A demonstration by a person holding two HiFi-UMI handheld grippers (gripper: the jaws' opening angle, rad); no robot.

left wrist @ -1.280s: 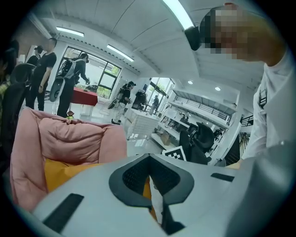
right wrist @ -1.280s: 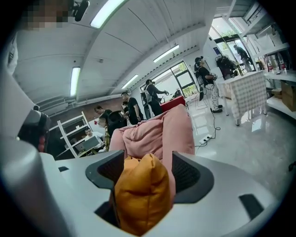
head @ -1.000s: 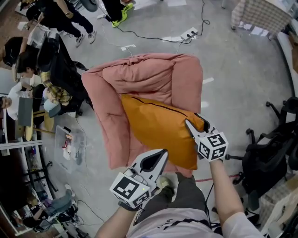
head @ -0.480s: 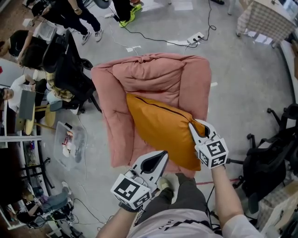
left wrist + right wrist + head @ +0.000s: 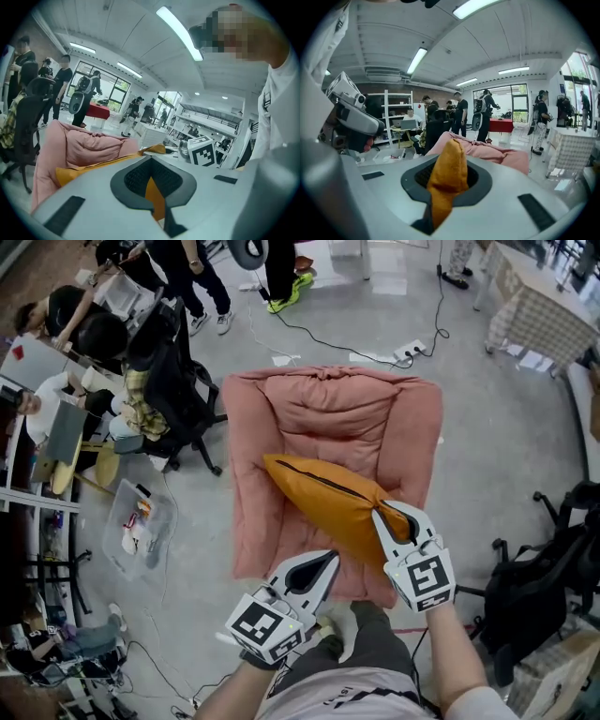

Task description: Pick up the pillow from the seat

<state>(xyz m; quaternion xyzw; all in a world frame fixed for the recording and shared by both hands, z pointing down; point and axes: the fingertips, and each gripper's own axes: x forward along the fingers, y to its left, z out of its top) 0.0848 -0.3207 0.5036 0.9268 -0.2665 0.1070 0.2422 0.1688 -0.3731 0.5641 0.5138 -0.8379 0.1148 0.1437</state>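
An orange pillow (image 5: 328, 502) with a dark zip seam stands tilted over the pink cushioned seat (image 5: 328, 413), its near right corner raised. My right gripper (image 5: 396, 514) has that corner between its jaws, which are closing on it. In the right gripper view the orange fabric (image 5: 449, 168) bulges up out of the pinch. My left gripper (image 5: 323, 561) hovers low at the seat's front edge with its jaws together, tips just short of the pillow's near edge. In the left gripper view the pillow (image 5: 93, 165) lies beyond the jaws and shows orange through their slit.
A black office chair (image 5: 173, 381) stands left of the seat, another (image 5: 553, 568) at the right. A clear plastic box (image 5: 136, 526) lies on the floor at the left. A power strip (image 5: 412, 351) with cables lies behind the seat. People sit and stand at the back left.
The right gripper has shut on the pillow's corner and raised it, so the pillow has tipped from lying flat to standing on edge. The left gripper has stayed where it was.
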